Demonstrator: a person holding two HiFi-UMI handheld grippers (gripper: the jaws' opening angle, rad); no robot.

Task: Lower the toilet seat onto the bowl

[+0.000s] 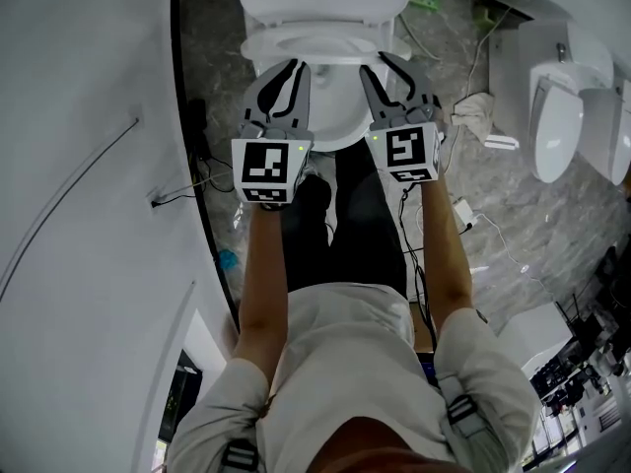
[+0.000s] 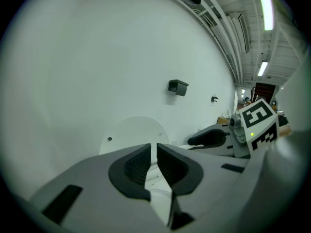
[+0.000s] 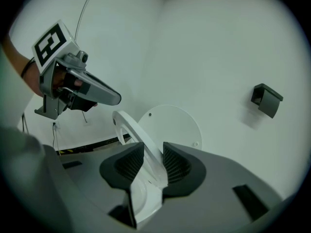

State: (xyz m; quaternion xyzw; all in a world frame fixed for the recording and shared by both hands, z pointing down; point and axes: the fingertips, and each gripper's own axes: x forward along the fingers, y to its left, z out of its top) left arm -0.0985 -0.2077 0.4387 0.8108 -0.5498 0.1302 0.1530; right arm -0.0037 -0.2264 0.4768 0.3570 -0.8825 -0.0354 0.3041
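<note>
Half-raised toilet seat (image 3: pixel 127 126), tilted between the wide-parted, unclamped jaws of the right gripper (image 3: pixel 148 165), left gripper (image 2: pixel 154 152) closed and empty: left unsupported, the seat may slam onto the bowl (image 1: pixel 340 131).

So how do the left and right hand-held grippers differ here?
The left hand-held gripper has its jaws together, the right hand-held gripper apart. The left holds nothing; the right has the raised toilet seat between its jaws. Both reach over the toilet bowl.
</note>
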